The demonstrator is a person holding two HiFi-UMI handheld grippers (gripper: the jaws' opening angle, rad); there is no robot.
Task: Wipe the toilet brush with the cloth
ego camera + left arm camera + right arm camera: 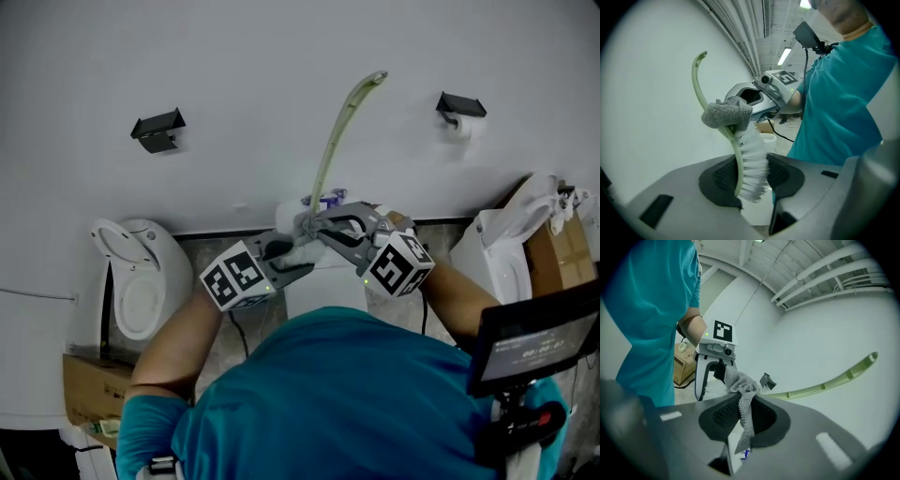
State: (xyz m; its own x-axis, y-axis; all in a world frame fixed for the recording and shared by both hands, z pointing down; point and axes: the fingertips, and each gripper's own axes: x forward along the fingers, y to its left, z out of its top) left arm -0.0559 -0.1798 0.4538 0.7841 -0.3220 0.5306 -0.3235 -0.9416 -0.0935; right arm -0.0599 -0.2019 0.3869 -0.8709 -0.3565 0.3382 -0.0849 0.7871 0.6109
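Teal shirt (347,403) fills the near field. Beyond it, the left gripper (751,178) stands at a middling width, clamped on the bristle end of the toilet brush (753,157), which is held up before the wall with its handle curving upward. Right gripper (743,416) is pinched narrow on the cloth (740,383), whose bunched end sits round the stem just above the bristles. Judgement: the wipe is under way, and is best done by keeping the cloth wrapped round the stem and drawing it toward the handle tip while the left grip stays firm. Count: one brush, one cloth, two grippers, two toilets (141,281), two wall holders (157,129).
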